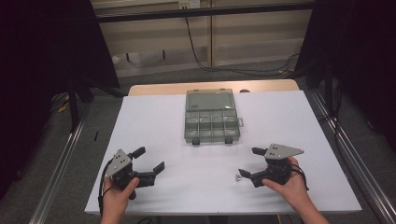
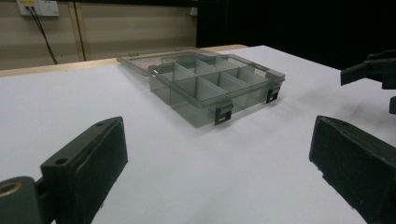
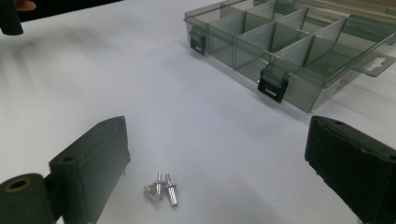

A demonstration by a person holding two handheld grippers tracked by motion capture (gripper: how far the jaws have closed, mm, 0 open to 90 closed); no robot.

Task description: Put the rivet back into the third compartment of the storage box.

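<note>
Small screws (image 3: pixel 162 190) lie on the bench (image 1: pixel 163 121) between the wide-open, empty jaws of the right hand-held gripper (image 1: pixel 247 163), long axes pointing roughly away from it. Left hand-held gripper (image 1: pixel 152 159), also open and empty, sits well apart; the open compartment box (image 1: pixel 211 123) lies beyond.

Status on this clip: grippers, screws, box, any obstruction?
Left gripper open, jaws empty. Right gripper open, small metal screws on the table between its jaws, ungripped. Compartment box lid open, compartments look empty. Nothing between screws and box.
</note>
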